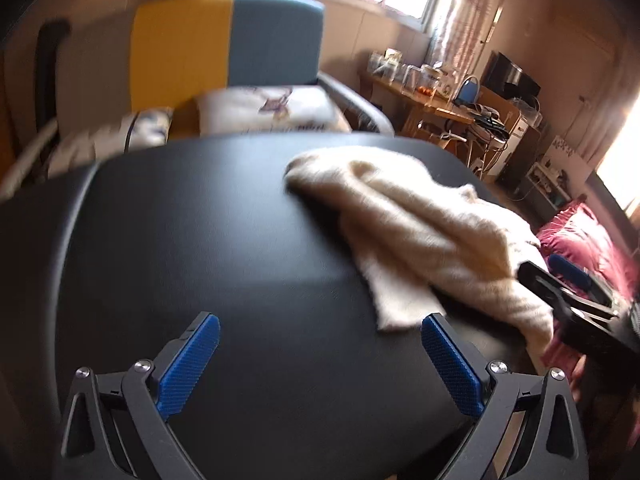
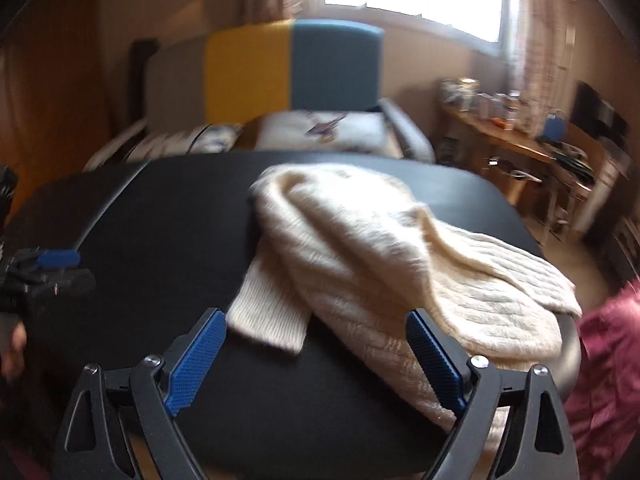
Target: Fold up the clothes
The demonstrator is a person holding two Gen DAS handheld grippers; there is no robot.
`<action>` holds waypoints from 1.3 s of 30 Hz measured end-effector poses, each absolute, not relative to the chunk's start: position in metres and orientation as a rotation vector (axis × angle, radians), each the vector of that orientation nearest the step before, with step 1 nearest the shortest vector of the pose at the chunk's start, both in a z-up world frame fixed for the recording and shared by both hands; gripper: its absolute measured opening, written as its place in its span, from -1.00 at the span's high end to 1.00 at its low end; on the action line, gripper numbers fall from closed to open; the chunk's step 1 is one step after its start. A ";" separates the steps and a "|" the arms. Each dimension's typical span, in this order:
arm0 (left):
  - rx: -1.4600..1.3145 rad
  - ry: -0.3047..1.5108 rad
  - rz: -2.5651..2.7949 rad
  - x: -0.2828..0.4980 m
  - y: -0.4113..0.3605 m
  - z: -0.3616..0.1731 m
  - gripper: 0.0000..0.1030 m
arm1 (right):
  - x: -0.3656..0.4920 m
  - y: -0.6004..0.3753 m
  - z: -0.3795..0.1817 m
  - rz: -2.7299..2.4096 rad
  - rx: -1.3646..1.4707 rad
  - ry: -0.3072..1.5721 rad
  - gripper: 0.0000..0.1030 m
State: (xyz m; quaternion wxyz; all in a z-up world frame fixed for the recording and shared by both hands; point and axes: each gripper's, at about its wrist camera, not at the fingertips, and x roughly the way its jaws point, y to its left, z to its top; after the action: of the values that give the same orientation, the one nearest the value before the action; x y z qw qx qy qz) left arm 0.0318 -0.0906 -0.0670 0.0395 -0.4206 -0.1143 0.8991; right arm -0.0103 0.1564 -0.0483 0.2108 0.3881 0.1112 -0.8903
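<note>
A cream knitted sweater (image 1: 424, 232) lies rumpled on the right half of a black table (image 1: 208, 240). In the right wrist view the sweater (image 2: 380, 256) spreads to the table's right edge, one ribbed sleeve cuff (image 2: 268, 320) pointing toward me. My left gripper (image 1: 320, 330) hovers open over bare tabletop, the cuff end just left of its right finger. My right gripper (image 2: 316, 330) stands open above the near edge, with the cuff and sweater hem beyond its fingertips. Neither holds anything. The right gripper (image 1: 568, 292) shows at the right edge of the left wrist view.
Behind the table (image 2: 160, 232) stands a yellow and blue armchair (image 1: 228, 44) with a white cushion (image 1: 272, 108). A cluttered wooden desk (image 1: 440, 100) sits at the back right. Pink bedding (image 1: 588, 248) lies right of the table. The left gripper (image 2: 44, 268) appears at the right wrist view's left edge.
</note>
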 end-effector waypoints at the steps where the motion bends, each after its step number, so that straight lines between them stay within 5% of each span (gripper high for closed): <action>1: -1.308 -0.383 2.736 0.038 -0.103 -0.074 -0.98 | -0.015 0.156 -0.050 -2.459 1.091 0.337 -0.80; 7: -1.256 -0.672 2.566 0.068 -0.157 -0.099 -0.98 | -0.052 0.155 -0.064 -2.395 1.197 0.438 -0.80; 13: -1.247 -0.609 2.507 0.039 -0.127 -0.100 -0.98 | -0.075 0.188 -0.087 -2.453 1.338 0.265 -0.79; 23: -1.408 -0.967 2.078 -0.065 -0.060 -0.128 -0.92 | -0.065 0.247 -0.108 -2.569 1.389 0.010 -0.79; 30: -1.533 -1.061 2.037 -0.086 -0.049 -0.143 -0.22 | -0.072 0.261 -0.106 -2.587 1.345 -0.102 -0.73; 39: -1.596 -1.090 2.099 -0.090 -0.039 -0.151 -0.06 | -0.066 0.240 -0.110 -2.451 1.331 0.119 -0.61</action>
State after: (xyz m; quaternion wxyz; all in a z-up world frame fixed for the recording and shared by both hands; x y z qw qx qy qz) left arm -0.0898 -0.0389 -0.1515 0.1436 -0.5535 -0.3781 0.7281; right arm -0.0655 0.2402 -0.1098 0.1740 0.4696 0.0419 -0.8645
